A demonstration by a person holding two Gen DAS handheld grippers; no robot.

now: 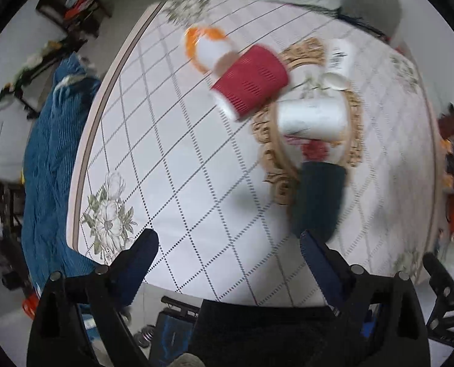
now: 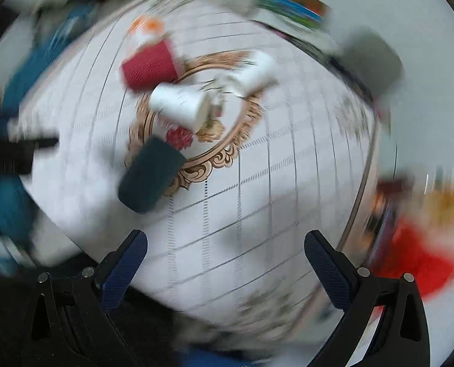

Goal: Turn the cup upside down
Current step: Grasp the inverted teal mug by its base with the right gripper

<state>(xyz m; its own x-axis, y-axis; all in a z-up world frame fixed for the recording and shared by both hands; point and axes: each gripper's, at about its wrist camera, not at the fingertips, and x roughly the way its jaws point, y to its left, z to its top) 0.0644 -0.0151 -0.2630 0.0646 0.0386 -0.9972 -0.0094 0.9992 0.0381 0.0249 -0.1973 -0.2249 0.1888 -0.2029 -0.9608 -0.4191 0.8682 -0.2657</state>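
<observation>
One white tabletop (image 1: pixel 172 165) with a dark grid pattern carries one round gold-rimmed tray (image 1: pixel 354 128). Five cups show: a dark green ribbed paper cup (image 1: pixel 318 198) at the tray's near rim, a red ribbed one (image 1: pixel 253 81), two white (image 1: pixel 309 116), and an orange-and-white one (image 1: pixel 205 46) toward the far edge. The left gripper (image 1: pixel 228 260) and right gripper (image 2: pixel 225 260) each hold jaws wide and empty; the green cup is nearest, ahead of both.
</observation>
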